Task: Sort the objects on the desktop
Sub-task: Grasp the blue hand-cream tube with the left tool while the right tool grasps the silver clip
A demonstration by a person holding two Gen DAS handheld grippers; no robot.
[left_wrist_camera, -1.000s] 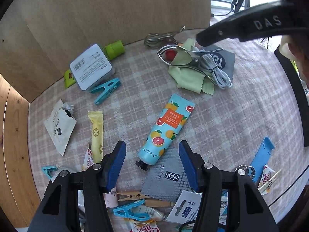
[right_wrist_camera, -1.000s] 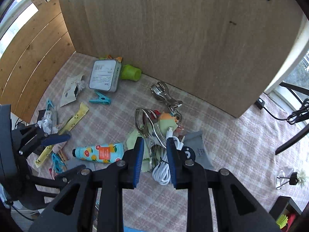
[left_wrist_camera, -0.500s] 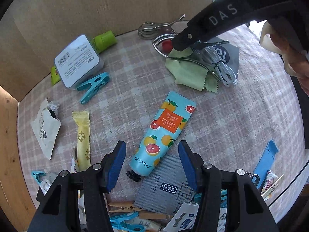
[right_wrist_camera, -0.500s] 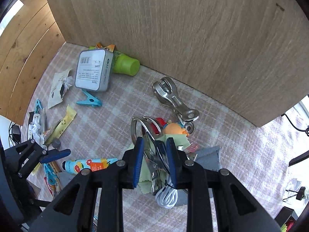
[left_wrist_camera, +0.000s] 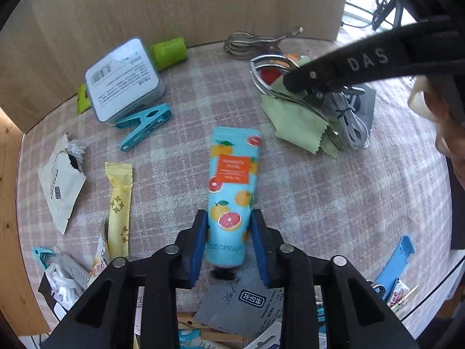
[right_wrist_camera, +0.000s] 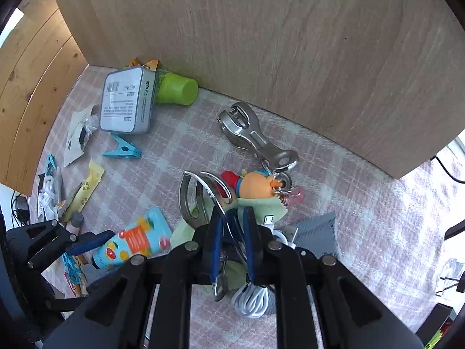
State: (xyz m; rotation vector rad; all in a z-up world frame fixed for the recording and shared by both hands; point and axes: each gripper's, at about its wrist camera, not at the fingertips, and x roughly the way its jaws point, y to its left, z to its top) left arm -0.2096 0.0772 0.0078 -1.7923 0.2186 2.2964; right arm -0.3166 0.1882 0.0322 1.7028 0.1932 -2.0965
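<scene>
Two sets of tongs down on the bench [left_wrist_camera: 363,203] at once. Left tongs [left_wrist_camera: 229,244] clamped, or very nearly so, on the hand-cream tube [left_wrist_camera: 232,186], blue pads flanking its lower body just above the black cap; actual contact hard to confirm from this angle. Soft plastic there, light, a bit slick, likely to dent under pressure, so better gripped low near the firm shoulder than out at the flat crimped end. Right tongs [right_wrist_camera: 232,241] narrowed around the steel clip [right_wrist_camera: 203,197] lying on the green cloth [left_wrist_camera: 293,122], beside the white cable [right_wrist_camera: 250,302]. Rigid, smooth metal, probably slippery; best pinched across its flat arms, keeping clear of cloth and cable.
</scene>
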